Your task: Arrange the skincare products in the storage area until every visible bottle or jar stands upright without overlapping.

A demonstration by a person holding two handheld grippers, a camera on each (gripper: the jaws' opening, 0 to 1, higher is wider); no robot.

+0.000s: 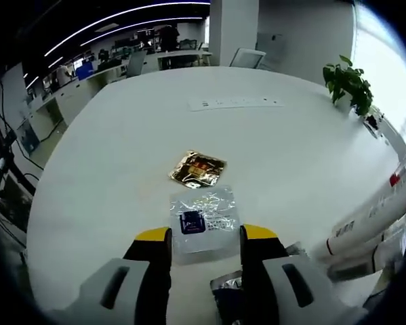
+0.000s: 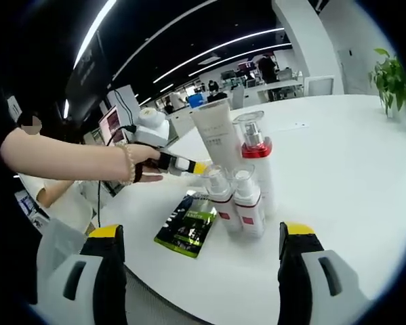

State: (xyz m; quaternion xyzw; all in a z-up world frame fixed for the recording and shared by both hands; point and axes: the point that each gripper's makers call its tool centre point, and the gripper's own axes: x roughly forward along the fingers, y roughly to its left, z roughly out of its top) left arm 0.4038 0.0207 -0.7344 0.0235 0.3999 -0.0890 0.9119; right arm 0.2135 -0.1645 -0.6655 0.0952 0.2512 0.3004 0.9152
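Note:
In the right gripper view, a tall white tube (image 2: 216, 139), a clear pump bottle with a red collar (image 2: 257, 166) and two small red-labelled pump bottles (image 2: 221, 201) (image 2: 249, 206) stand upright in a tight cluster on the white table (image 2: 338, 169). My right gripper (image 2: 203, 231) is open, wide of the cluster and short of it. The left gripper (image 2: 189, 166), held by a person's hand, points at the tube from the left. In the left gripper view, my left gripper (image 1: 206, 233) is open above a clear sachet (image 1: 204, 215). The white bottles (image 1: 365, 223) loom at the right.
A gold sachet (image 1: 198, 169) lies beyond the clear one, and a dark sachet (image 1: 226, 291) sits under my left jaws. A green sachet (image 2: 187, 232) lies left of the small bottles, near the table edge. A potted plant (image 1: 348, 84) and a white strip (image 1: 236, 103) sit far back.

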